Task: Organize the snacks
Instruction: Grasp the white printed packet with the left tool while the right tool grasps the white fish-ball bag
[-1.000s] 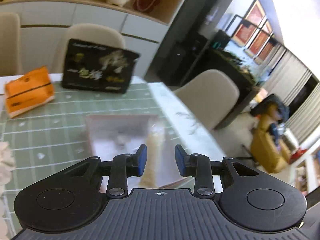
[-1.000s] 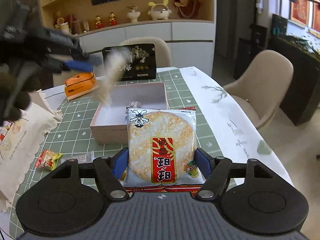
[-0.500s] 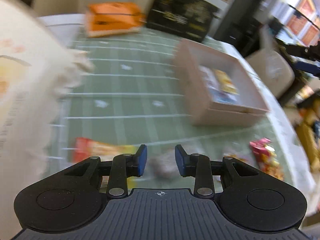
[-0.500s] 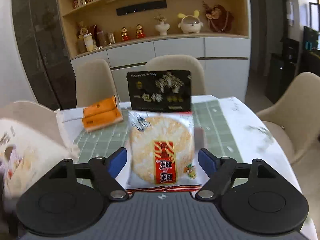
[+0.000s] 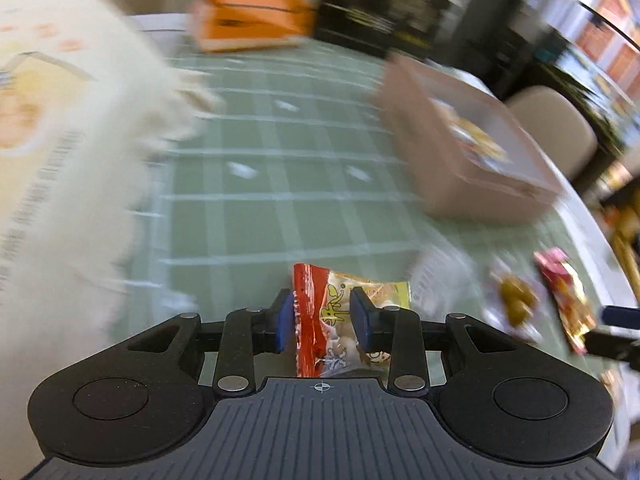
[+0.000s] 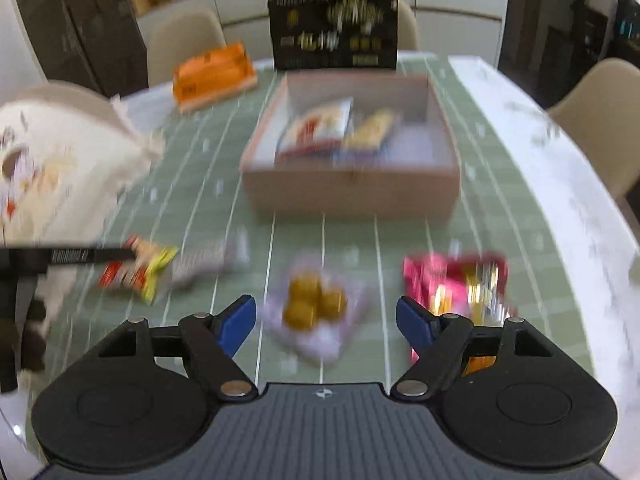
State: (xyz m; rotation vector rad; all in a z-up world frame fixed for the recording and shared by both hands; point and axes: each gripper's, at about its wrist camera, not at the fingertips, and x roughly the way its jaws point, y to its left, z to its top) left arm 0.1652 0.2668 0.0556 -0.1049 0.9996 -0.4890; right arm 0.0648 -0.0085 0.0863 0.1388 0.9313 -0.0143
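Observation:
My left gripper (image 5: 322,322) is shut on a red and yellow snack packet (image 5: 340,320); it also shows in the right wrist view (image 6: 136,272), held by the left fingers (image 6: 88,255). My right gripper (image 6: 326,320) is open and empty, above a clear packet of brown balls (image 6: 314,306). A pink snack packet (image 6: 456,284) lies to its right. The pink-brown box (image 6: 352,190) holds the rice cracker packet (image 6: 316,130) and another packet (image 6: 370,130). The box also shows in the left wrist view (image 5: 460,184).
A white cloth bag (image 5: 60,140) lies at the table's left. An orange tissue pack (image 6: 214,74) and a black box (image 6: 334,32) stand at the back. A silver packet (image 6: 208,264) lies beside the held snack. Chairs surround the green checked table (image 6: 496,200).
My left gripper dropped from the box to the table and closed on the red and yellow packet. My right gripper released the rice cracker packet, now in the box, and hovers over the loose snacks.

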